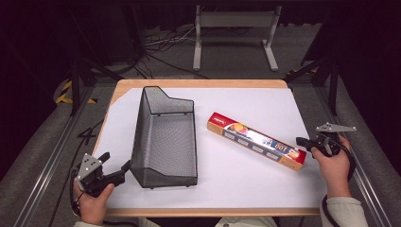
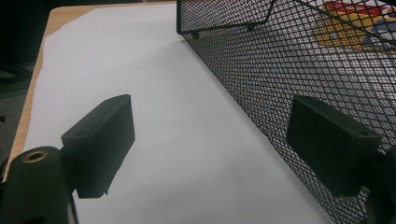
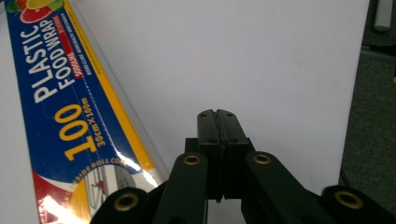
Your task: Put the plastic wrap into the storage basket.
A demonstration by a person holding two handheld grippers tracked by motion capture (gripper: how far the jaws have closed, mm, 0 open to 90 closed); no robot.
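Observation:
A black wire-mesh basket [image 1: 163, 142] stands empty on the left half of the white table sheet, its mesh wall [image 2: 299, 65] close up in the left gripper view. A long box of plastic food wrap [image 1: 256, 141] lies flat and slanted to the right of the basket, its blue label [image 3: 65, 116] plain in the right gripper view. My left gripper [image 1: 115, 166] is open at the basket's near left corner, one jaw by the mesh, nothing between the jaws [image 2: 210, 154]. My right gripper [image 1: 301, 141] is shut and empty [image 3: 217, 114], just beside the box's near right end.
The white sheet [image 1: 246, 184] covers a wooden table with its edge showing at the front and back. A grey metal stand [image 1: 234, 28] and cables sit on the floor beyond the table. Metal rails run along both sides.

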